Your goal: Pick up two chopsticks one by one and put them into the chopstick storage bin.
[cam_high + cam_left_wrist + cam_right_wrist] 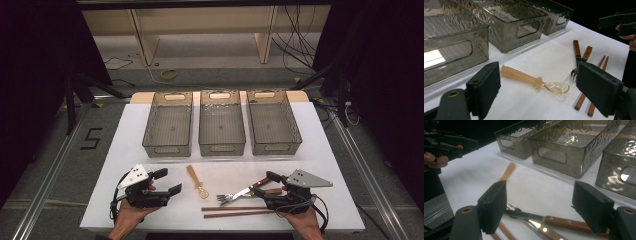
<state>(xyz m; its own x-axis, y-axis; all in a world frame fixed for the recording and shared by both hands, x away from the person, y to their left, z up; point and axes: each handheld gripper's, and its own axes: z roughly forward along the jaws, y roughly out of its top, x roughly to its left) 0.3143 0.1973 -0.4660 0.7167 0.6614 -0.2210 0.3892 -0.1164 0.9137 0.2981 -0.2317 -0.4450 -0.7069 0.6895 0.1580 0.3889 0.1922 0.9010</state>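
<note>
A translucent amber spoon (197, 182) lies on the white table between my two grippers, its bowl toward the front edge. Right of it, a fork and a knife (245, 192) with wooden handles lie crossed, and a pair of brown chopsticks (237, 211) lies below them. My left gripper (169, 181) stands open left of the spoon (524, 76), nothing between its jaws. My right gripper (267, 186) stands open over the knife handle (564, 221) without pressing on it. In the left gripper view the chopsticks (584, 98) lie past the right jaw.
Three empty grey see-through bins stand side by side behind the cutlery: left (167, 147), middle (222, 147), right (275, 146). White tabletop (125, 150) runs between the bins and the front edge. Dark floor and cables lie beyond the table.
</note>
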